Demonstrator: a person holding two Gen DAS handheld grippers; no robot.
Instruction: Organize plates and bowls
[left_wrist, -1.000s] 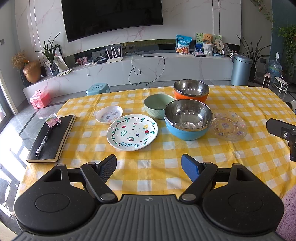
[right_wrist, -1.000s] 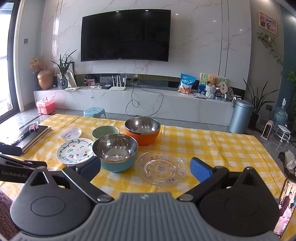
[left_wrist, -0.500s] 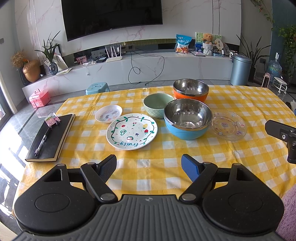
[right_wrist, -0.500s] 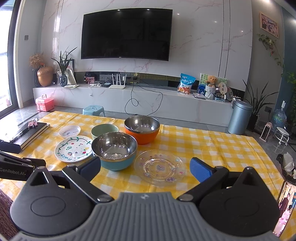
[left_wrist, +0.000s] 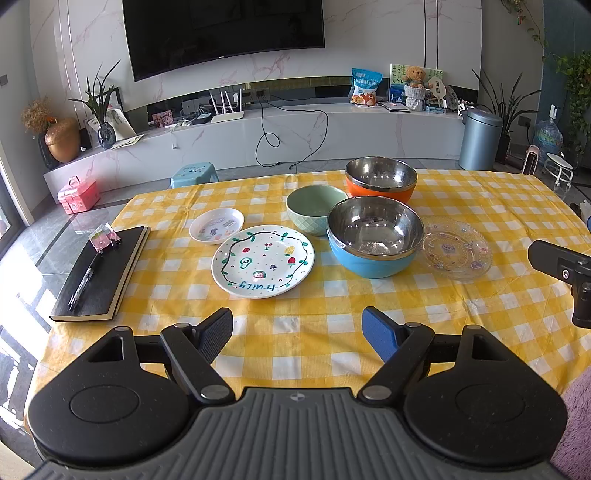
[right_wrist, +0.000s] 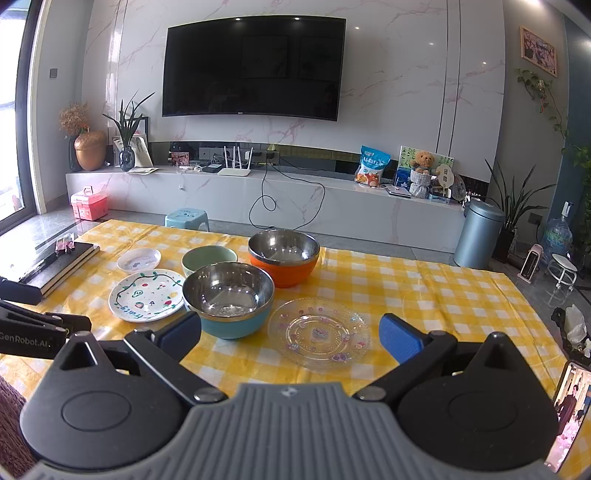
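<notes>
On the yellow checked tablecloth (left_wrist: 332, 343), the blue steel-lined bowl (left_wrist: 373, 240) sits mid-table, with the orange steel-lined bowl (left_wrist: 380, 181) at its 12 o'clock, the green bowl (left_wrist: 314, 208) at 10, the clear glass plate (left_wrist: 456, 251) just beside it at 3, and the painted "Fruity" plate (left_wrist: 262, 260) at 9. The small white dish (left_wrist: 217, 225) lies at 11 o'clock of that painted plate (a black notebook (left_wrist: 103, 273) with a pen (left_wrist: 83, 284) lies well off at 9). The left gripper (left_wrist: 297, 332) and the right gripper (right_wrist: 290, 334) both hover over the near edge, jaws spread wide and holding nothing.
</notes>
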